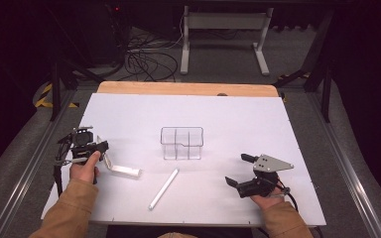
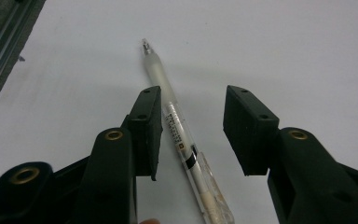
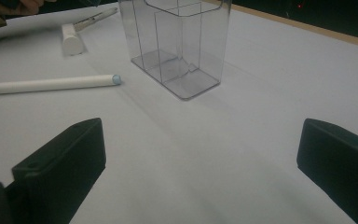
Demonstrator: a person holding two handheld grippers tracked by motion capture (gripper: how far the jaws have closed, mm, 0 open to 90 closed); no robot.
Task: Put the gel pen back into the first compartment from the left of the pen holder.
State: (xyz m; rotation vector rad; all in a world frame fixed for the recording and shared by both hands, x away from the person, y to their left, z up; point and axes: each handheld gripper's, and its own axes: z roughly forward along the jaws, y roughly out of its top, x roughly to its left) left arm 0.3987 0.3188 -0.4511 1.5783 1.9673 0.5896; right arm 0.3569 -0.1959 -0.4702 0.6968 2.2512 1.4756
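Observation:
A clear-barrelled pen (image 2: 161,74) lies on the white table (image 2: 284,42), its tip pointing away. My left gripper (image 2: 191,121) is lowered over the pen with one jaw on each side. The pen lies close along the left pad (image 2: 151,126), while a wide gap separates it from the right pad, so the gripper is open. In the high view my left gripper (image 1: 99,148) is at the table's left edge, over the pen (image 1: 105,157). My right gripper (image 1: 235,169) rests at the front right, wide open and holding nothing.
A clear divided container (image 1: 182,144) stands upright mid-table. A white marker (image 1: 163,188) lies in front of it, and a thicker white stick (image 1: 125,171) lies just right of the pen. The right gripper view shows the container (image 3: 179,42) and marker (image 3: 51,84) ahead.

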